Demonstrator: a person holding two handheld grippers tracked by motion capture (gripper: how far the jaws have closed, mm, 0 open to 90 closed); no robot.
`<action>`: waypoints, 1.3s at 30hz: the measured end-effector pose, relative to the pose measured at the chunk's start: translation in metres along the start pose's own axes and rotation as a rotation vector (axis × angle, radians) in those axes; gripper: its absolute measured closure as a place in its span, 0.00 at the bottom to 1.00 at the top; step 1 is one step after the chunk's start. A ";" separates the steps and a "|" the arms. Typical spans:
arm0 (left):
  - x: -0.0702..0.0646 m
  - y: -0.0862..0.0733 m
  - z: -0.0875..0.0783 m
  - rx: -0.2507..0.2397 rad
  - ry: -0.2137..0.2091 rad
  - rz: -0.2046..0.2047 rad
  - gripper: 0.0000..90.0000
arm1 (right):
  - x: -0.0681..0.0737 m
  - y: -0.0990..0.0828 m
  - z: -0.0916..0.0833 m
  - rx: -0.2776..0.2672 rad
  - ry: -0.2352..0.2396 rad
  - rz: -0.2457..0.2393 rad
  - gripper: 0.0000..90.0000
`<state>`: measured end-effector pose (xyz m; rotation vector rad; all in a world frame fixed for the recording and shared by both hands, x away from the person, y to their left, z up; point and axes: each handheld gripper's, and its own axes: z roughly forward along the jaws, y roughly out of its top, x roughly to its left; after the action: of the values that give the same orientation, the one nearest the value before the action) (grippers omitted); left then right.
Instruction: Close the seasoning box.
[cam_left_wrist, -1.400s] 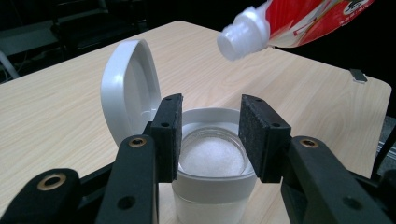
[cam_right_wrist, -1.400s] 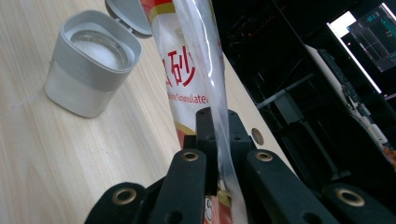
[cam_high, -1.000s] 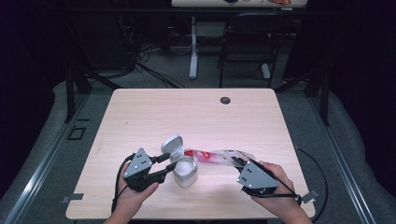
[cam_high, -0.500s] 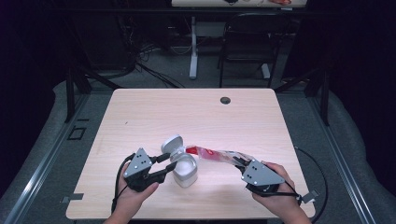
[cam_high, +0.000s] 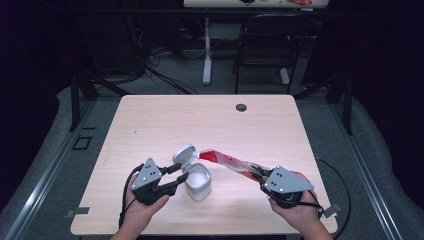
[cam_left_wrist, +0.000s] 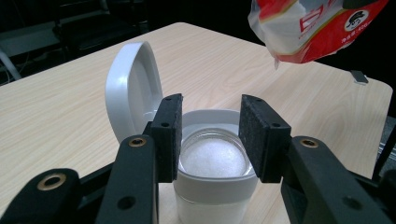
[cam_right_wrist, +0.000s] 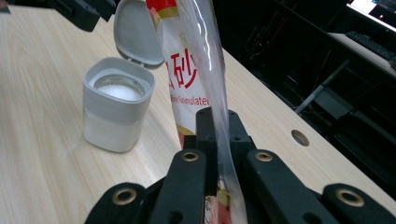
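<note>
The red-and-clear plastic pouch (cam_high: 231, 161) lies with its long axis slanting from the right gripper (cam_high: 263, 178) up and leftward, its far end hanging above the white container (cam_high: 198, 183) near the front middle of the pale wood-grain surface (cam_high: 150, 125). The right gripper is clenched on the pouch's crinkled film. The container is a squat, rounded-square tub, its smooth hinged lid (cam_high: 183, 154) flipped open, white granules inside. The left gripper (cam_high: 181, 172) has its jaws spread on either side of the rim; whether they touch it is unclear
</note>
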<state>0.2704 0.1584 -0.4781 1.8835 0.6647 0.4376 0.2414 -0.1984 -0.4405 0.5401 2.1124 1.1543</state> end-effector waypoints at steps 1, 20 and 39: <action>0.000 0.000 0.000 0.000 0.000 0.000 0.67 | -0.002 0.000 0.000 -0.009 0.002 0.015 0.98; 0.001 0.001 -0.002 -0.004 0.004 0.000 0.67 | -0.017 0.000 0.006 -0.158 0.050 0.229 0.98; 0.005 0.004 -0.010 -0.019 0.032 0.003 0.67 | -0.026 -0.020 0.009 -0.175 -0.015 0.322 0.98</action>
<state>0.2694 0.1672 -0.4710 1.8635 0.6772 0.4744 0.2654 -0.2201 -0.4519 0.8235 1.9336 1.4908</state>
